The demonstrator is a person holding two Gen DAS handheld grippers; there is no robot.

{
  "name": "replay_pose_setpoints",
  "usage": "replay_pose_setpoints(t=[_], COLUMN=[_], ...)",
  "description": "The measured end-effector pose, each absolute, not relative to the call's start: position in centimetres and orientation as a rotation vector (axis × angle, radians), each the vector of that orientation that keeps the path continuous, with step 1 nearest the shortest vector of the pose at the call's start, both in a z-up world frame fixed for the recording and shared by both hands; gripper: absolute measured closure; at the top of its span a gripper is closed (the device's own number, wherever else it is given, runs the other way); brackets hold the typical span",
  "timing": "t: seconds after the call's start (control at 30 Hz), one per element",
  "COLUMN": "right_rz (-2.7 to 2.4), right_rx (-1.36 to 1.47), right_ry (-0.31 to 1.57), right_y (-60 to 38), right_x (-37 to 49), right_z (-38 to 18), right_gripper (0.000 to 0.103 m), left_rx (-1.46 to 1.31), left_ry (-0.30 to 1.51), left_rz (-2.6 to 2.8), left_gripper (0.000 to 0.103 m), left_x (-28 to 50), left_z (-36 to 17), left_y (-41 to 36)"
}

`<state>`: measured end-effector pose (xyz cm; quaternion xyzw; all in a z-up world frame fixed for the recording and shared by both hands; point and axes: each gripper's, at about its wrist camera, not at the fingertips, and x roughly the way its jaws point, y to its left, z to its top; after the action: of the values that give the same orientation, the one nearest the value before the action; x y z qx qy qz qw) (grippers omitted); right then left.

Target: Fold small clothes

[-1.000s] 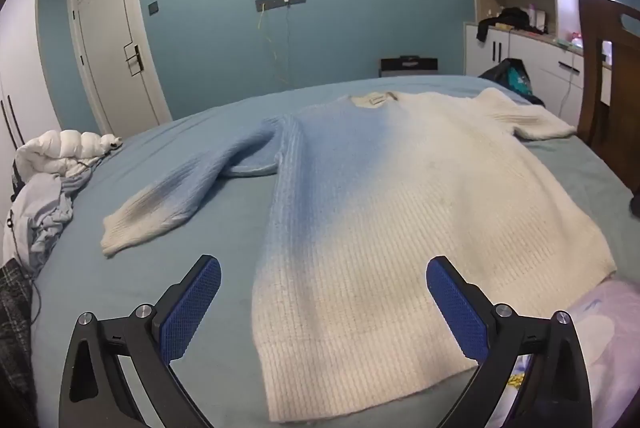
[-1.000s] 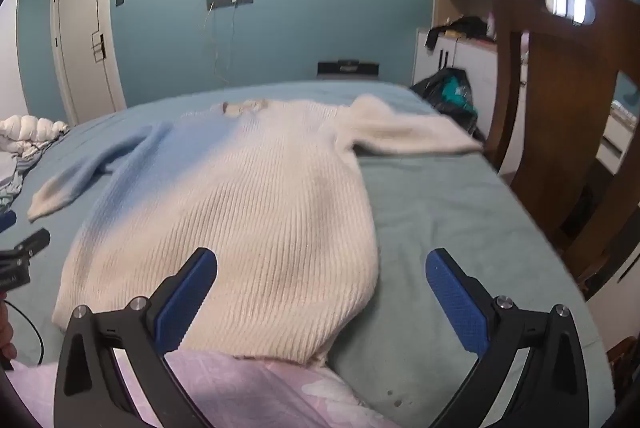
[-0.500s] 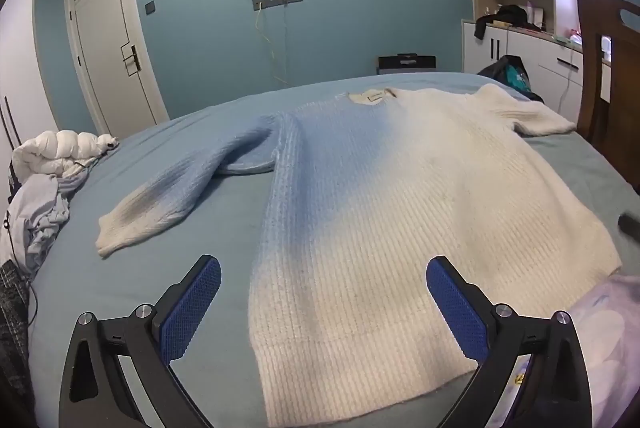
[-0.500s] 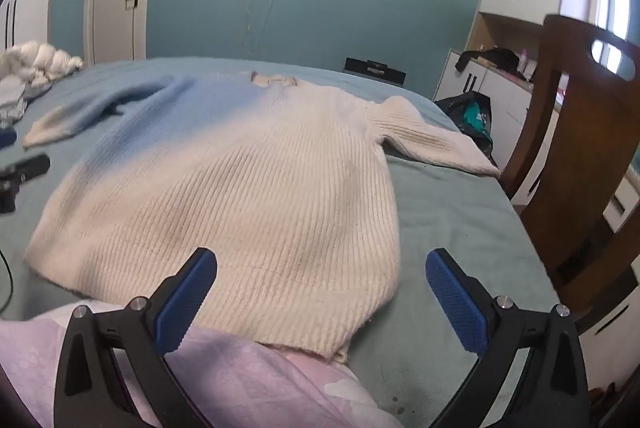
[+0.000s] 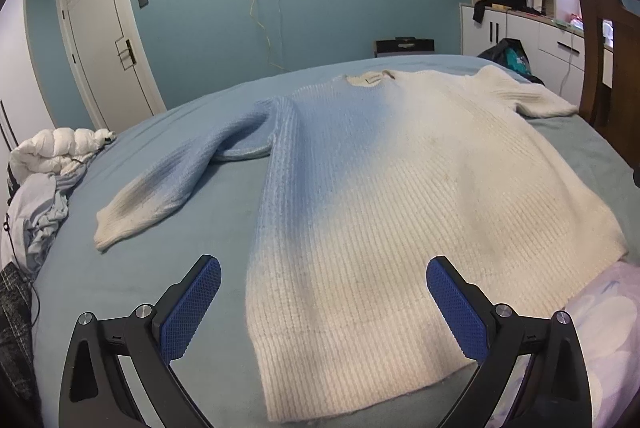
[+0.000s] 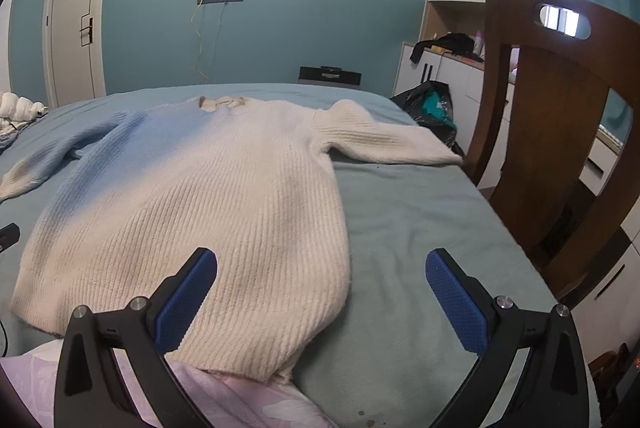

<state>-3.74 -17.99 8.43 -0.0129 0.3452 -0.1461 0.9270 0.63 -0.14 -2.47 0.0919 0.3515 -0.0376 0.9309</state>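
Hidden and cropped regions, both wrist views.
Near hem of sweater point(image 5: 400, 212) partly hidden behind left gripper point(image 5: 323, 302) fingers in left view; in right view hem corner covered by right gripper point(image 6: 321, 294) left finger point(image 6: 184, 302). Gripper bodies cut off by lower frame edges. Chair point(image 6: 560, 132) cropped at right edge; seat and legs out of sight. Neck label point(image 5: 371, 80) too small to read. Clothes pile point(image 5: 48, 180) cut by left edge, items indistinct. Lilac fabric point(image 6: 224, 400) cropped at bottom edge, kind unclear. Countertop clutter point(image 6: 452, 46) too small to identify. Dark object point(image 6: 9, 234) at left edge mostly cropped.
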Motion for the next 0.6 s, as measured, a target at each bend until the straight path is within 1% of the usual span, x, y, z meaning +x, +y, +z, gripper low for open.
replay_pose_setpoints(t=[0.23, 0.6], right_rz=[-0.287, -0.276], right_rx=[-0.017, -0.027], right_ry=[0.683, 0.704], right_y=[-18.18, -18.01], right_x=[-4.57, -4.33], right_z=[8.6, 8.33], right_gripper=[0.001, 0.001], left_rx=[0.174, 0.169], left_ry=[0.737, 0.742], left_rz=[-0.069, -0.067], left_gripper=[0.0, 0.0], left_x=[0.74, 0.75], left_z=[-2.76, -2.83], left_y=[0.16, 0.17])
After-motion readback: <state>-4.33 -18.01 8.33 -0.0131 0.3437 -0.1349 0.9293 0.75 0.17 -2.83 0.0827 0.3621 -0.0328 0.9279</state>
